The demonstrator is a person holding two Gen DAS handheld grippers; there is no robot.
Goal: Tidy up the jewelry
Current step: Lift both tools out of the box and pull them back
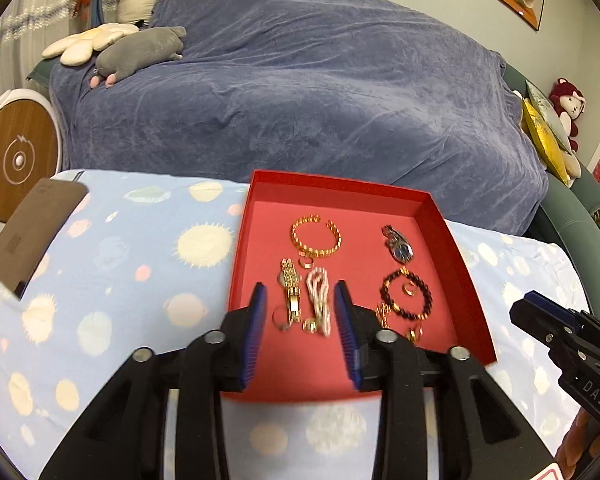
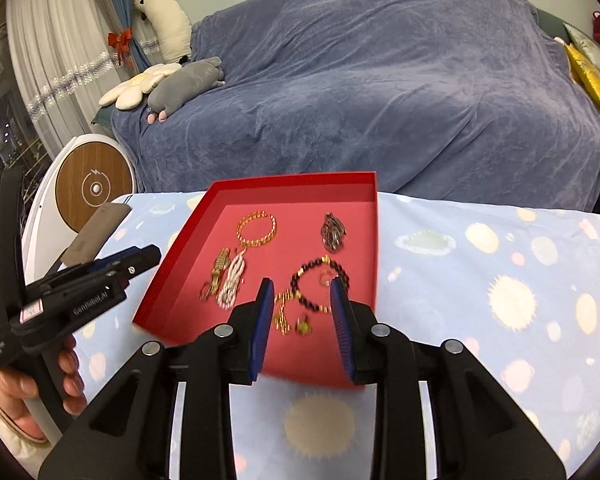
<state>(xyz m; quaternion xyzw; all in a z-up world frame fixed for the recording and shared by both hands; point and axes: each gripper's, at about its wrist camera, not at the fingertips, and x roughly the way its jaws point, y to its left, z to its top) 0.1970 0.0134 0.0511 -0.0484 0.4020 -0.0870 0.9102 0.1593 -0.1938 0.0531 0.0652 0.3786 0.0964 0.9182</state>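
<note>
A shallow red tray (image 1: 260, 200) (image 2: 204, 208) lies on a table with a blue spotted cloth. In it lie a gold chain bracelet (image 1: 317, 236) (image 2: 257, 228), a gold watch band (image 1: 291, 294) (image 2: 219, 267), a white pearl strand (image 1: 319, 304) (image 2: 232, 282), a silver watch (image 1: 398, 245) (image 2: 333, 232), a dark bead bracelet (image 1: 407, 295) (image 2: 320, 285) and small gold rings. My left gripper (image 1: 300, 294) is open over the tray's near part, its fingertips either side of the pearl strand. My right gripper (image 2: 302, 290) is open over the bead bracelet.
A brown card (image 1: 28, 236) (image 2: 92, 236) lies at the table's left edge. A round white and wood device (image 1: 16, 160) (image 2: 94, 190) stands beyond it. A sofa under a blue throw (image 1: 300, 80) (image 2: 380, 80) with plush toys fills the background.
</note>
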